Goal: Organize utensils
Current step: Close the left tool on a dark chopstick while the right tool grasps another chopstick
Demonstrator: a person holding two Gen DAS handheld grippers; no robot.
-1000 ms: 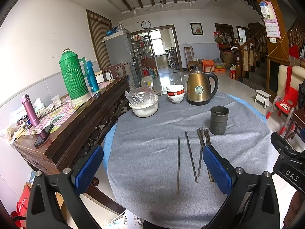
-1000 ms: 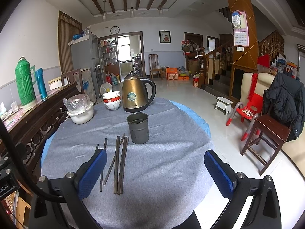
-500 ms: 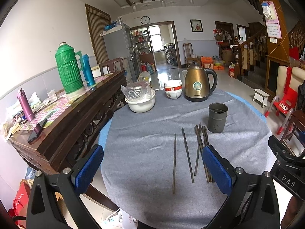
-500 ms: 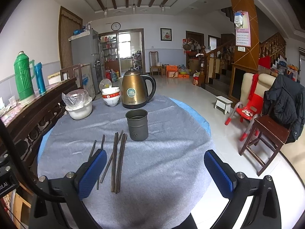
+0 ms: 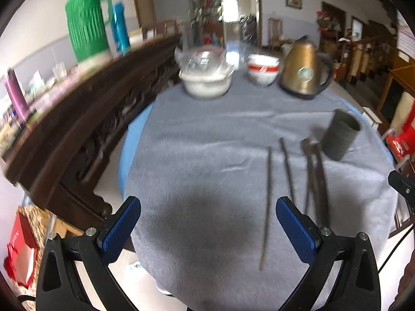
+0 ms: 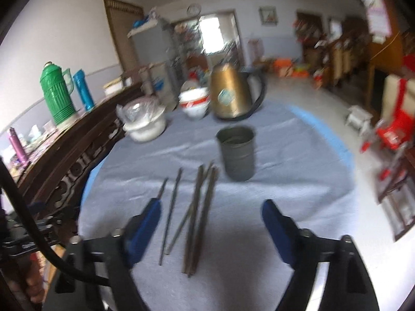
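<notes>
Several dark chopsticks (image 6: 199, 207) lie loose on the grey tablecloth (image 6: 285, 181), pointing away from me. A grey metal holder cup (image 6: 237, 153) stands upright just beyond their far ends. In the left wrist view the chopsticks (image 5: 288, 171) lie right of centre and the cup (image 5: 339, 138) stands at the right. My left gripper (image 5: 207, 223) is open and empty above bare cloth, left of the chopsticks. My right gripper (image 6: 210, 225) is open and empty, with the near ends of the chopsticks between its pads.
A gold kettle (image 6: 230, 93), a red and white bowl (image 6: 194, 102) and a white pot with a plastic bag (image 6: 144, 124) stand at the table's far side. A dark wooden sideboard (image 5: 77, 108) with a green thermos (image 5: 87, 20) runs along the left.
Both grippers have tilted down and moved forward over the table. The chopsticks and the cup look larger and closer. Both views are blurred by the motion.
</notes>
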